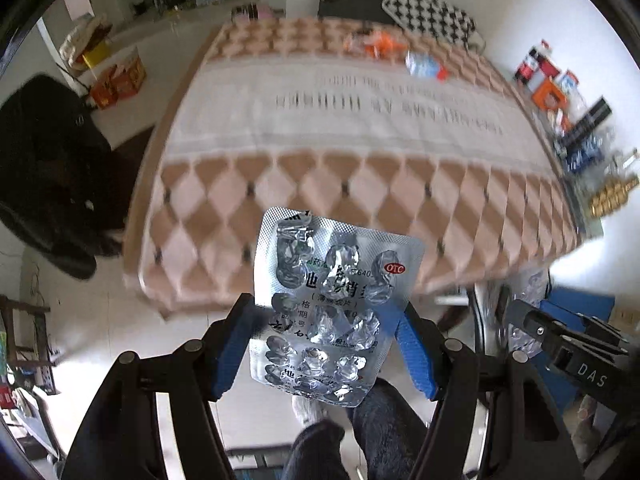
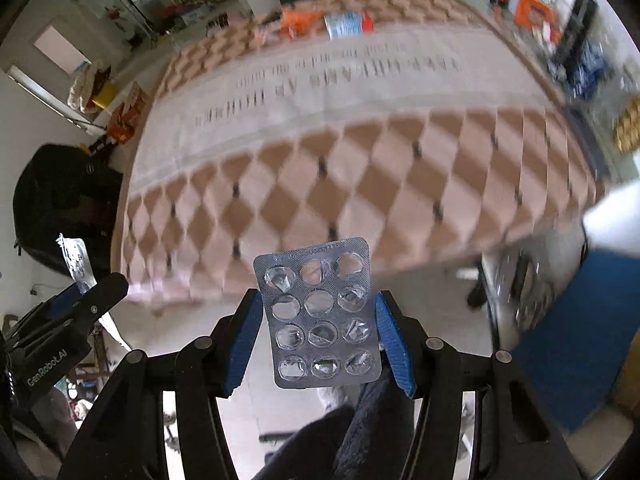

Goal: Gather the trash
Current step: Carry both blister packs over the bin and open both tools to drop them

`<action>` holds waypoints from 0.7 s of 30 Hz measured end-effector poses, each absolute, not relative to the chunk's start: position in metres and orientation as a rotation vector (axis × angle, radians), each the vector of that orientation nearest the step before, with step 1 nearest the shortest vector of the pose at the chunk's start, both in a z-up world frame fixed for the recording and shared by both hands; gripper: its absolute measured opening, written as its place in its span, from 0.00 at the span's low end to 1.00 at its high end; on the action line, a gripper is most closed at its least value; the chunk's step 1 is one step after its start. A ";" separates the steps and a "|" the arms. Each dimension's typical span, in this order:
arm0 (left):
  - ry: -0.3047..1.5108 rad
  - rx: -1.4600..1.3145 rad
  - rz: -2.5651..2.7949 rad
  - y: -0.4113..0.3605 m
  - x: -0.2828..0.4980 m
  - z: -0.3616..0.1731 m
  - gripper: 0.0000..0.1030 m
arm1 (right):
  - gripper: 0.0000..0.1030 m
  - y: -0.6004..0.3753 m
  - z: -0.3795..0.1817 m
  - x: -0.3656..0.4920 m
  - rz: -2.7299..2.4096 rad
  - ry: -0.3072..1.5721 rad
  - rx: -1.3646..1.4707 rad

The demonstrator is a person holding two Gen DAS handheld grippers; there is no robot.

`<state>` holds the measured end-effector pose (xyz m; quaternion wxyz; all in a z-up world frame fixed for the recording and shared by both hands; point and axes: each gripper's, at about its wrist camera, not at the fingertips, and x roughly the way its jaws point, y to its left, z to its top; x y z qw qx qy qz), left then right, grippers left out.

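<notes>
The left gripper (image 1: 326, 338) pinches a spent pill blister pack (image 1: 332, 304) by its side edges between blue pads, printed foil side toward the camera. The right gripper (image 2: 318, 332) clamps a second emptied blister sheet (image 2: 322, 314) the same way, so each stands up clear of its jaws for carrying. Beyond both grippers, on the far side of the diamond-patterned bed cover (image 1: 360, 184), lie an orange wrapper (image 1: 380, 44) and a crushed bottle (image 1: 424, 65), probably trash yet to collect.
</notes>
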<state>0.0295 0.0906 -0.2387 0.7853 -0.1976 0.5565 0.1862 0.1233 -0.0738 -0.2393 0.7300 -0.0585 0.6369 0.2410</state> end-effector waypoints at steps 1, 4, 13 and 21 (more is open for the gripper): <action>1.219 -0.441 0.398 0.087 0.022 -0.250 0.64 | 0.58 -0.078 -0.251 0.113 0.529 1.428 -0.123; 1.282 -0.510 0.390 0.081 0.004 -0.288 0.64 | 0.58 -0.089 -0.288 0.089 0.534 1.492 -0.109; 1.447 -0.774 0.338 0.083 -0.018 -0.460 0.64 | 0.58 -0.113 -0.449 0.053 0.505 1.678 -0.080; 1.556 -0.965 0.254 0.077 -0.013 -0.641 0.64 | 0.58 -0.124 -0.620 0.051 0.468 1.782 -0.019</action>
